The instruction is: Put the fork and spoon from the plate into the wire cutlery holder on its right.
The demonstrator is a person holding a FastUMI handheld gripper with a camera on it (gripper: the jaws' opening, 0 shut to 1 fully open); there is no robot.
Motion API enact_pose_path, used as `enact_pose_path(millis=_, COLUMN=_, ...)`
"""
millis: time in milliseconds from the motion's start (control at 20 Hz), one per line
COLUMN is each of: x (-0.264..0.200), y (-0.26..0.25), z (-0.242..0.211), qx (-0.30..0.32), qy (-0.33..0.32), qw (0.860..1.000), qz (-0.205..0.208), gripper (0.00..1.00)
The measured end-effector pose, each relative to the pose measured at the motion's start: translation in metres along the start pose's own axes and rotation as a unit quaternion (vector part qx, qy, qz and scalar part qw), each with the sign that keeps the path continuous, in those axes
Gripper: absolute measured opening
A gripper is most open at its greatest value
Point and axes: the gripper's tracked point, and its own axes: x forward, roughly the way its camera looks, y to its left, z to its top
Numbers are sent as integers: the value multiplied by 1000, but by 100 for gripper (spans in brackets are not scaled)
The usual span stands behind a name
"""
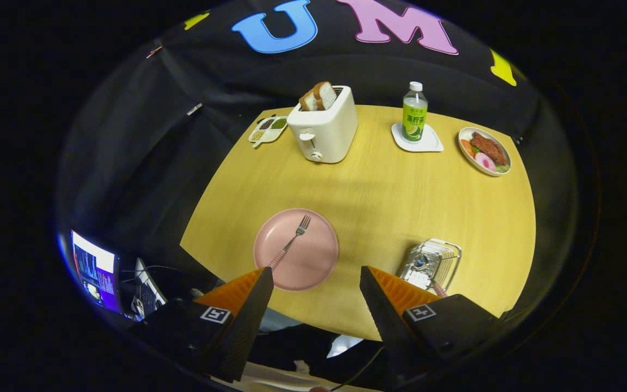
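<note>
A: Start nearest. What are the jaws doing?

B: The gripper is spread wide and holds nothing. It hangs above the tabletop's near edge, with the pink plate just ahead, partly between the finger tips.

A: And the fork?

B: The fork lies flat on the plate. Its long axis runs diagonally: the pink handle comes back towards the left finger, reaching the plate's rim, and the tines point away and to the right. I judge that near handle end is the easy place to take hold.

A: The spoon?

B: A pink handle sticks out of the wire cutlery holder, just beyond the right finger, to the plate's right. Probably the spoon, already delivered; the bowl is hidden.

A: Farther back?

B: A white toaster with bread, a seasoning dish beside it, a bottle on a coaster, and a food plate.
</note>
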Motion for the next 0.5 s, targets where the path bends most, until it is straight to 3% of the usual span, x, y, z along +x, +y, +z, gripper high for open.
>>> enact_pose_path(millis=200, x=57, y=33, z=-24, qx=39, qy=37, qw=998, qz=13, gripper=100)
enact_pose_path(millis=500, x=136, y=38, z=-58, qx=65, qy=92, qw=993, qz=-25, gripper=100)
